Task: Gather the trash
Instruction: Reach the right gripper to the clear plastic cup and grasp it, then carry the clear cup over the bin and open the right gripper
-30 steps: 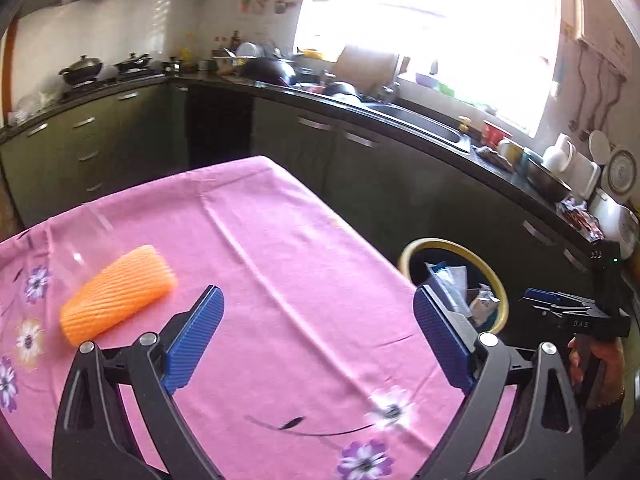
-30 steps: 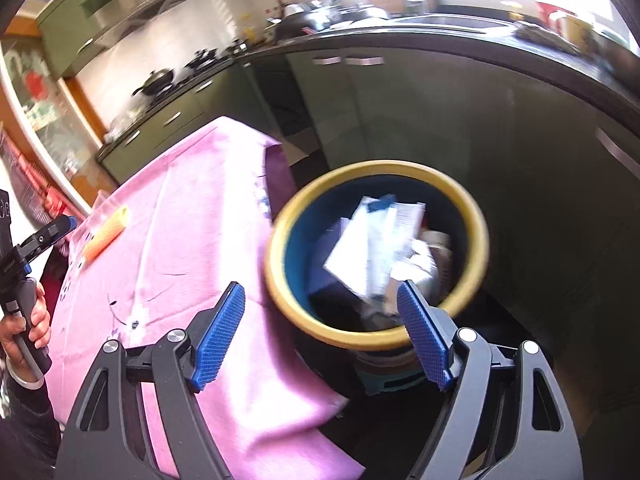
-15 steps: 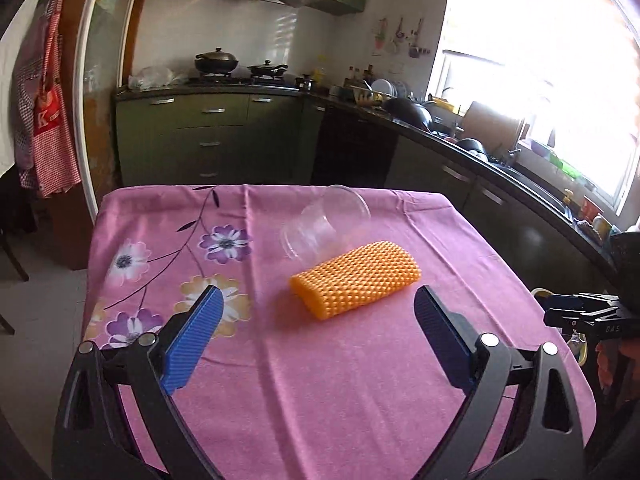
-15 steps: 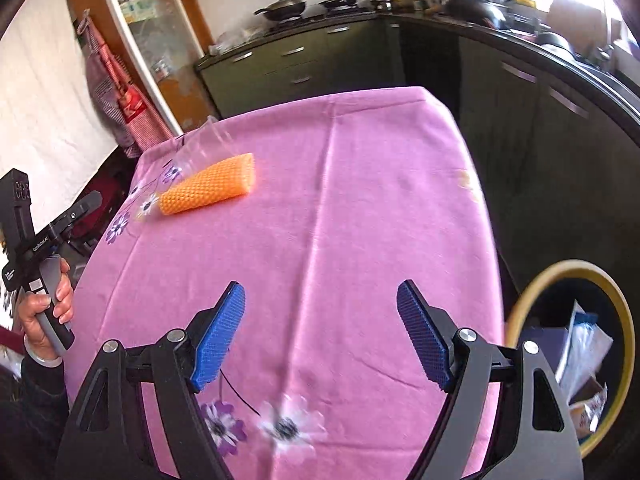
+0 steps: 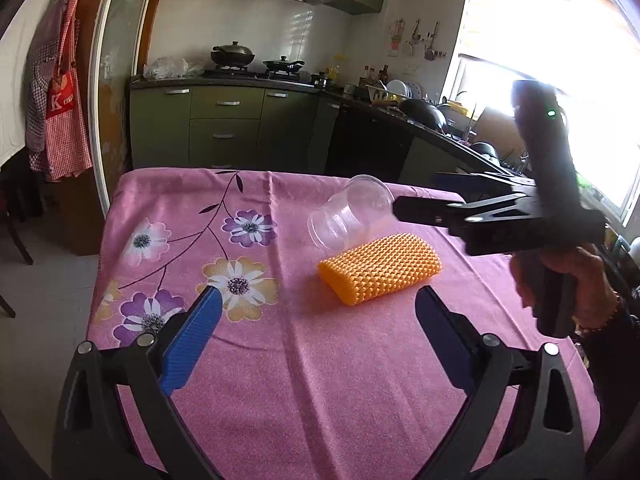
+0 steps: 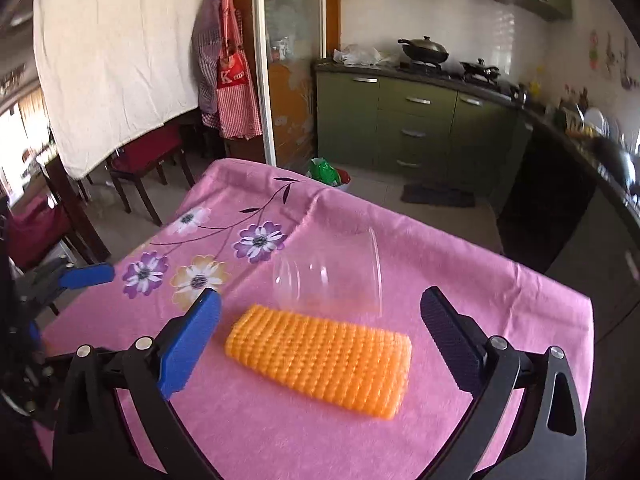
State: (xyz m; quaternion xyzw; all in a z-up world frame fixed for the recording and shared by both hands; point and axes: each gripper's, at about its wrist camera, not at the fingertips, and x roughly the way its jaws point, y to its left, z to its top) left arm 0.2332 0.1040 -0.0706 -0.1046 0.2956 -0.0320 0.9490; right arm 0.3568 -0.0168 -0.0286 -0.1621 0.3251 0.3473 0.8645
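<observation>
An orange foam net sleeve lies flat on the pink flowered tablecloth. Just behind it, touching it, a clear plastic cup lies on its side. My right gripper hovers low over the sleeve with its jaws opening; the sleeve lies between the fingers, untouched by the pads. In the left wrist view the right gripper's black body reaches in from the right, its fingertip beside the cup's rim. My left gripper stands open and empty, short of the sleeve; its blue finger shows at the left.
The tablecloth ends at a far edge, with green kitchen cabinets beyond. Dark chairs stand off the table's left corner. A green bag lies on the floor. A hand holds the right gripper's handle.
The right gripper swung from over the yellow-rimmed bin across the table to just over the sleeve and cup, and its jaws widened. The left view turned toward the sleeve, then held still.
</observation>
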